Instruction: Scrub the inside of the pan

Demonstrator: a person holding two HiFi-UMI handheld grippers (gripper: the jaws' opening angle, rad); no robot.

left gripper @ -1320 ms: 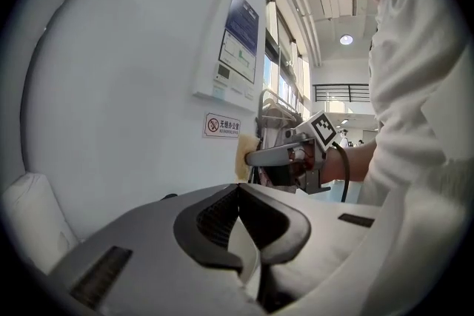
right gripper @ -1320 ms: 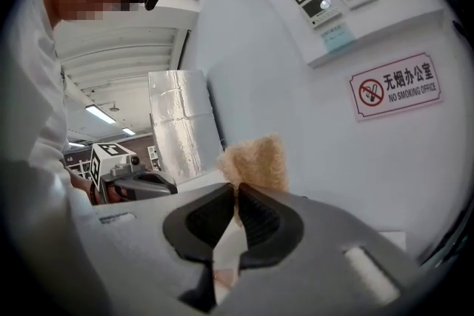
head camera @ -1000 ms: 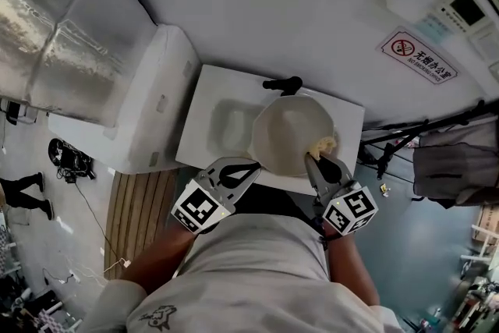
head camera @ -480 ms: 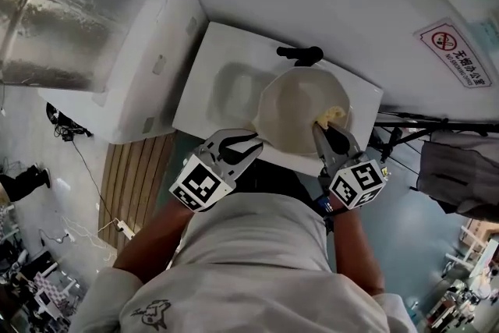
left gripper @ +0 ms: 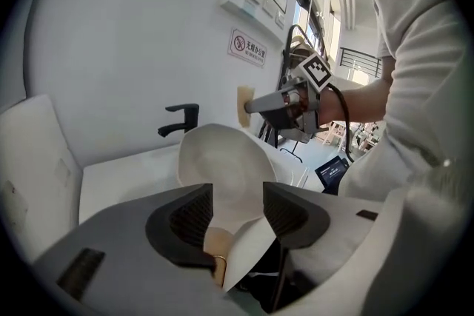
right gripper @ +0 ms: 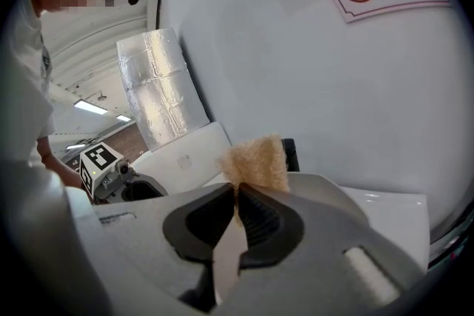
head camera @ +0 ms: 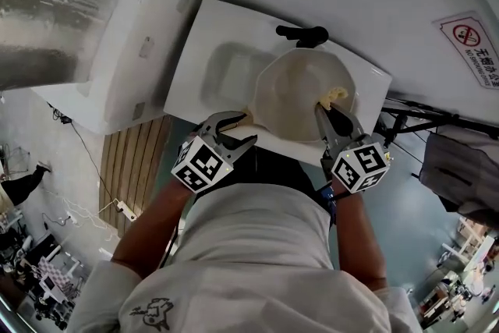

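A cream pan (head camera: 300, 93) sits on the white sink counter (head camera: 210, 27), its wooden handle (left gripper: 217, 244) pointing toward me. My left gripper (head camera: 245, 129) is at that handle. Its jaws have just been opening, and the handle end lies between them untouched by the pads (left gripper: 194, 214). My right gripper (head camera: 331, 109) is shut on a tan sponge (head camera: 334, 96) held over the pan's right side. The right gripper view shows the sponge (right gripper: 255, 163) sticking up from the shut jaws. In the left gripper view the pan (left gripper: 222, 166) lies ahead, with the right gripper (left gripper: 255, 106) above it.
A black faucet (head camera: 300, 33) stands behind the pan. A shallow basin (head camera: 226, 78) lies left of it. A white box (head camera: 132, 51) and a silver duct (head camera: 54, 4) are further left. A no-smoking sign (head camera: 475, 47) hangs on the wall, with a dark stand (head camera: 421, 117) at right.
The left gripper's jaws have gone from shut to spread and now straddle the pan handle. Both grippers have sunk toward the counter. The sponge stays in the right gripper.
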